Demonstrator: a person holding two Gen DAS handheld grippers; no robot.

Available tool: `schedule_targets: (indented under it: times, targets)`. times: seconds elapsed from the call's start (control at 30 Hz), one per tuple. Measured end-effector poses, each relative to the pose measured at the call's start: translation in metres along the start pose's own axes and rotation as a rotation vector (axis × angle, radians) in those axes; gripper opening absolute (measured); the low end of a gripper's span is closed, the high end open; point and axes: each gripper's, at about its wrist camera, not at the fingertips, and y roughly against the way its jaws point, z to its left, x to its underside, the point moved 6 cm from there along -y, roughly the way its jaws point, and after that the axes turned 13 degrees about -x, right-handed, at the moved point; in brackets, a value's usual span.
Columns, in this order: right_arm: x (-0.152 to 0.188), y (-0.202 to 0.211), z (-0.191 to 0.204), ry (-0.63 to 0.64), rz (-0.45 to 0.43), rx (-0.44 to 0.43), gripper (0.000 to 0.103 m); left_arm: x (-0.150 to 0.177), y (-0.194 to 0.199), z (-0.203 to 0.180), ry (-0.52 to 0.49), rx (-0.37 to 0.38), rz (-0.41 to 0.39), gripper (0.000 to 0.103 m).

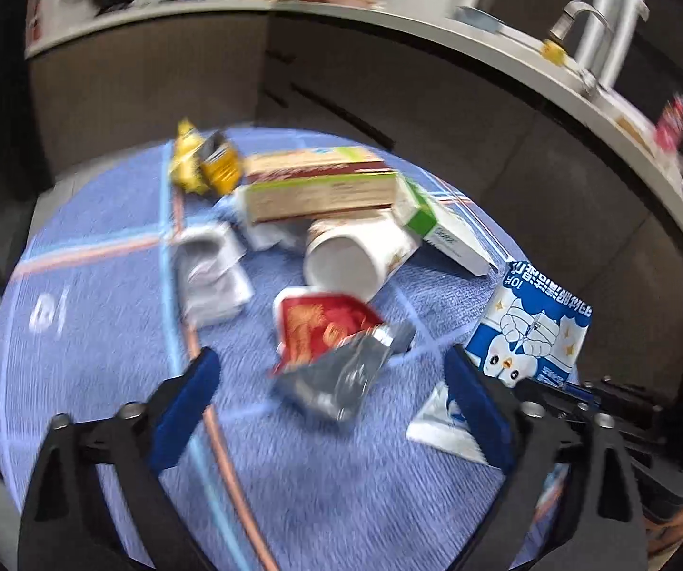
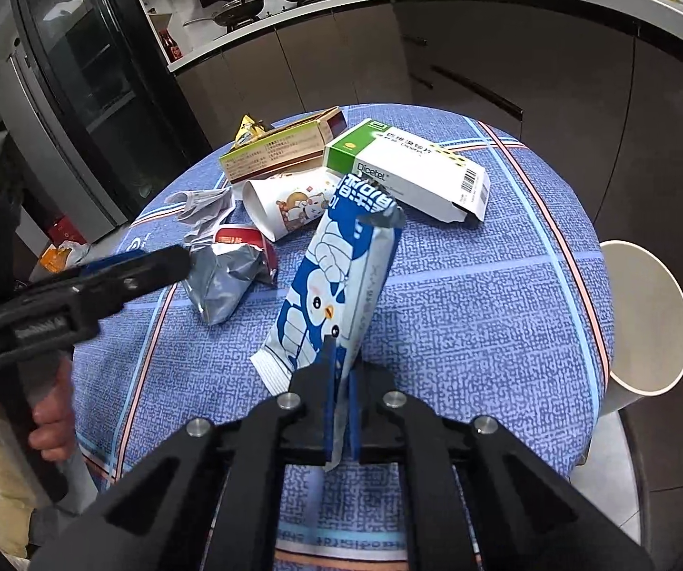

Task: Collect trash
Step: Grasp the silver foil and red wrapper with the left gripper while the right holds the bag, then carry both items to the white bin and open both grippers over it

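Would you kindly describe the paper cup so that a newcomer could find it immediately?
On the round table with the blue checked cloth, look at the litter heap on its far side. The paper cup lies tipped over in front of the long beige carton, the only round item, white with cartoon animals.

Trash-strewn round table (image 2: 484,314)
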Motion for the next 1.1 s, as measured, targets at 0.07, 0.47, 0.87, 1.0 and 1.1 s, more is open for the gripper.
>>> schedule_targets:
  times: [0.07, 0.47, 0.87, 1.0, 1.1]
  targets:
    - [0.0, -0.001, 0.0, -0.005, 0.001, 0.001, 0.007, -0.004, -0.009, -0.008, -0.039, -0.007, 0.01, 0.093]
    - [-0.002, 0.0, 0.0, -0.031, -0.012, -0.012, 0.005, -0.004, -0.047, -0.019, -0.066, 0.05, 0.125, 0.016]
    - [-0.029, 0.085, 0.005, 0.01, -0.224, 0.011, 0.004, -0.056, 0.043, -0.063, -0.09, 0.156, -0.047, 0.015]
    - [-0.037, 0.129, -0.025, -0.007, -0.31, 0.093, 0.004, -0.075, 0.061, -0.113, -0.137, 0.236, -0.088, 0.015]
    - [-0.036, 0.152, -0.057, -0.035, -0.342, 0.164, 0.004, -0.083, 0.06, -0.152, -0.184, 0.281, -0.106, 0.015]
